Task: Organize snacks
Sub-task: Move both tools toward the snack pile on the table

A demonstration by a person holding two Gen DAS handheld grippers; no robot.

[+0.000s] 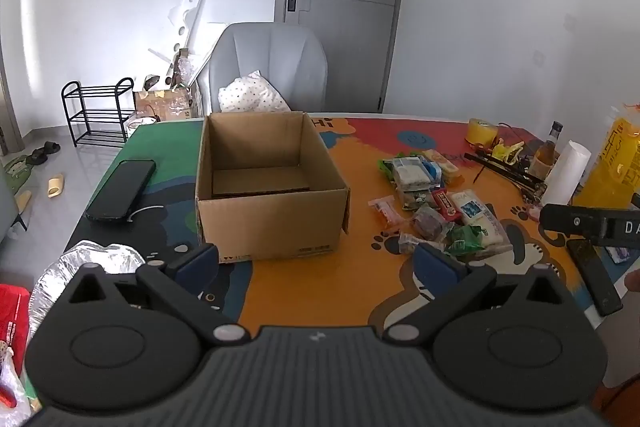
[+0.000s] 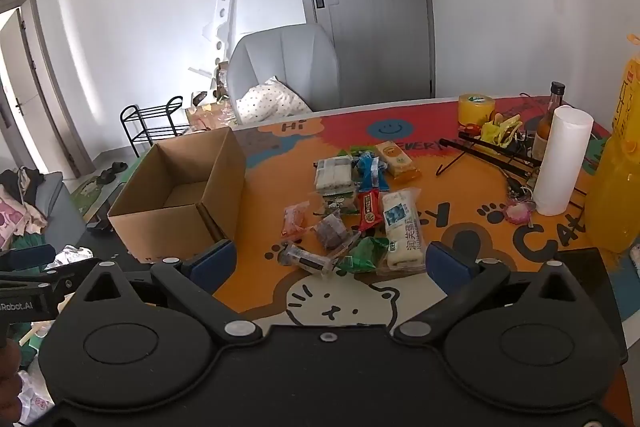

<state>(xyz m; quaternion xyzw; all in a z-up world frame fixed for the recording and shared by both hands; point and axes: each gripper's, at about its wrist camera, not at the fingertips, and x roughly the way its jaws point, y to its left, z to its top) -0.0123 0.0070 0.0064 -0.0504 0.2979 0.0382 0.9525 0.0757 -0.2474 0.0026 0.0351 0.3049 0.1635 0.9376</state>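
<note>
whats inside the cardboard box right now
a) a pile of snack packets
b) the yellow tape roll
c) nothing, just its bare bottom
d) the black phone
c: the cardboard box shows only its bare bottom, while the snack packets lie on the table to its right.

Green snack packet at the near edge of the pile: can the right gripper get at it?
Probably yes. The green snack packet lies uncovered just ahead of the open right gripper, with nothing between.

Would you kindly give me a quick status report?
Left gripper open, right gripper open, both empty. Snacks loose on table; cardboard box empty. Nothing in the way.
</note>
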